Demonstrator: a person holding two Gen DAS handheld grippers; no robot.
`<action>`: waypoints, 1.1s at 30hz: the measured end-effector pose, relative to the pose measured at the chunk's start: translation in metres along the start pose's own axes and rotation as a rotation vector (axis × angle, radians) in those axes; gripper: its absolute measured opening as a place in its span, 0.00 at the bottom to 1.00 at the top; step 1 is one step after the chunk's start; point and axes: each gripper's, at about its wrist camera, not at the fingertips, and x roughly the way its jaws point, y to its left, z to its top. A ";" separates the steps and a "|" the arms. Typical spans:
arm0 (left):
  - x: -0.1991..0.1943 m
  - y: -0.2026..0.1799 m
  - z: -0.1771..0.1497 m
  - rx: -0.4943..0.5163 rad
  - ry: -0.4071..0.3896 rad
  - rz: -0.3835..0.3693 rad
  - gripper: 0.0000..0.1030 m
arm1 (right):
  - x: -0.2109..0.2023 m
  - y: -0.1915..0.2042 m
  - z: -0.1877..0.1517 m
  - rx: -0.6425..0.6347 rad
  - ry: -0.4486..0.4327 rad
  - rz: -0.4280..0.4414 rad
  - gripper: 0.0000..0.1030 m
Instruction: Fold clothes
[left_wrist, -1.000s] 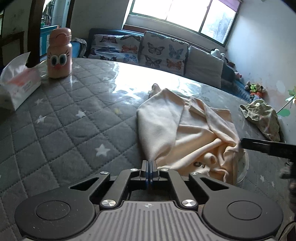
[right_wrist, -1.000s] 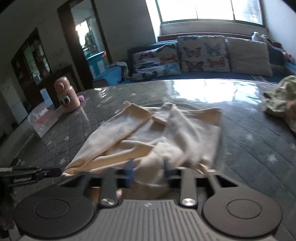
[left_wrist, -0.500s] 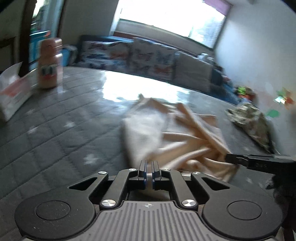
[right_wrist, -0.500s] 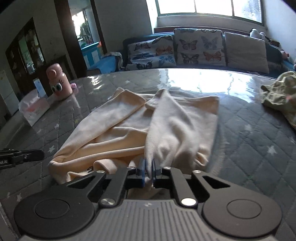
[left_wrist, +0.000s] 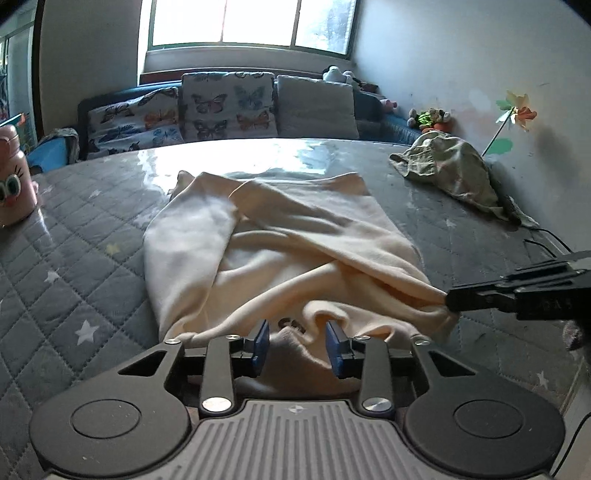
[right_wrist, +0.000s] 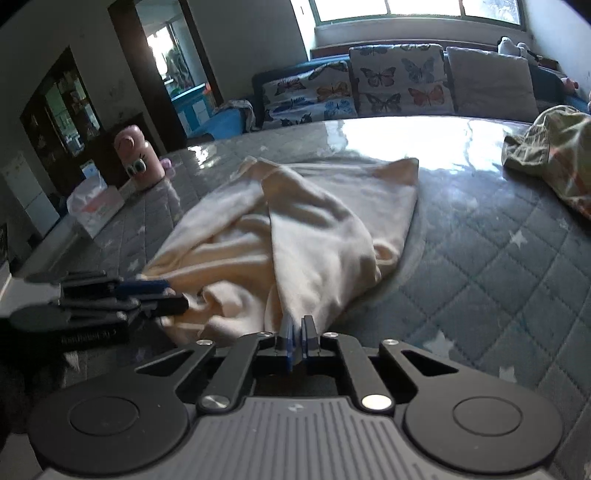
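A cream garment (left_wrist: 280, 254) lies crumpled on the grey quilted table (left_wrist: 74, 280). My left gripper (left_wrist: 297, 345) stands open at the garment's near edge, with rumpled cloth between its blue pads (left_wrist: 260, 343) and no grip. In the left wrist view my right gripper (left_wrist: 448, 301) reaches in from the right, shut on the garment's near right corner. The right wrist view shows the right gripper (right_wrist: 296, 341) pinching a taut fold of the cream garment (right_wrist: 314, 236). My left gripper (right_wrist: 166, 295) appears at the left there, at the cloth's near left edge.
A pink bottle with cartoon eyes (right_wrist: 135, 158) and a tissue box (right_wrist: 96, 205) stand at the table's left. An olive-green garment (left_wrist: 448, 171) lies at the far right, with a black cable (left_wrist: 546, 240) beside it. A sofa with butterfly cushions (left_wrist: 229, 105) runs behind the table.
My left gripper has swung right to the garment's near edge and opened. My right gripper shut on the garment half a second ago and still holds it, pulled taut.
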 end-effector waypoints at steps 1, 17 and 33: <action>0.001 0.001 -0.001 0.004 0.003 0.001 0.36 | 0.000 0.001 -0.001 -0.009 0.002 -0.003 0.04; -0.017 0.005 -0.016 0.014 -0.022 -0.031 0.06 | 0.052 0.071 0.007 -0.313 0.052 0.059 0.24; -0.034 0.008 -0.024 0.027 -0.033 -0.038 0.14 | 0.010 0.067 -0.019 -0.333 0.072 0.102 0.03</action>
